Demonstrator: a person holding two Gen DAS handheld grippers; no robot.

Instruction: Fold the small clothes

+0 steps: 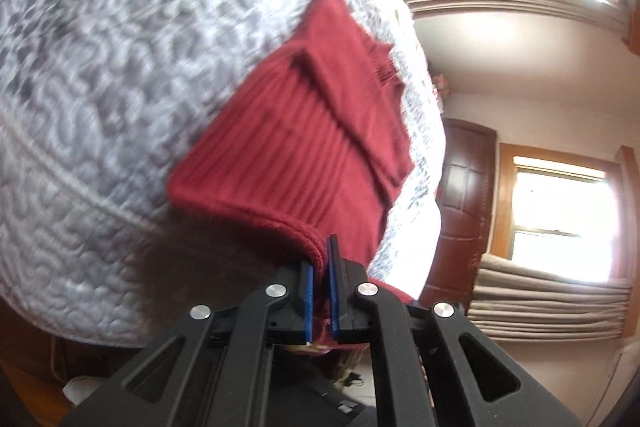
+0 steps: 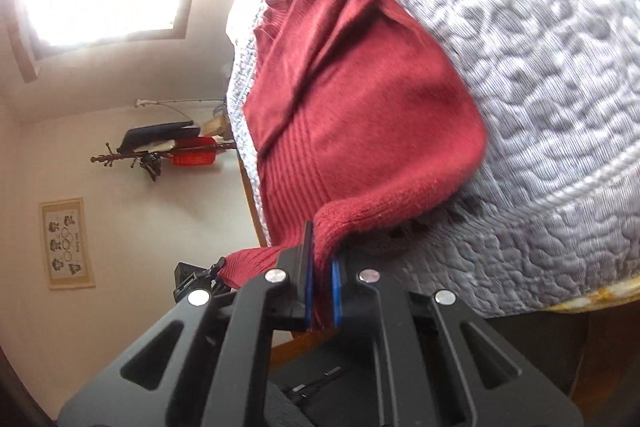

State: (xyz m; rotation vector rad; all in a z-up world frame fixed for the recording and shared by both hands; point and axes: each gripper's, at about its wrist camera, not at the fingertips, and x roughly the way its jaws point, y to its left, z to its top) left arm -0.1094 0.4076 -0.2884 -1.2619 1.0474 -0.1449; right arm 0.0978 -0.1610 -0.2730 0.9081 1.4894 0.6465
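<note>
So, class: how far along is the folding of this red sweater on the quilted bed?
Done: one sleeve lies folded across the red sweater. In hand: left gripper and right gripper each pinch its near edge. Left: bringing that edge over on the quilted bedspread.

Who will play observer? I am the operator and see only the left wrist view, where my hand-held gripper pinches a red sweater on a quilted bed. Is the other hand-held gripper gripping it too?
Observer: Yes. The right hand-held gripper is shut on a rolled edge of the red sweater.
Operator: What is on the wall on that side?
Observer: A wooden coat rack with dark and red items on it.
Operator: Anything else there?
Observer: A framed picture hangs on the wall next to the rack.
</note>
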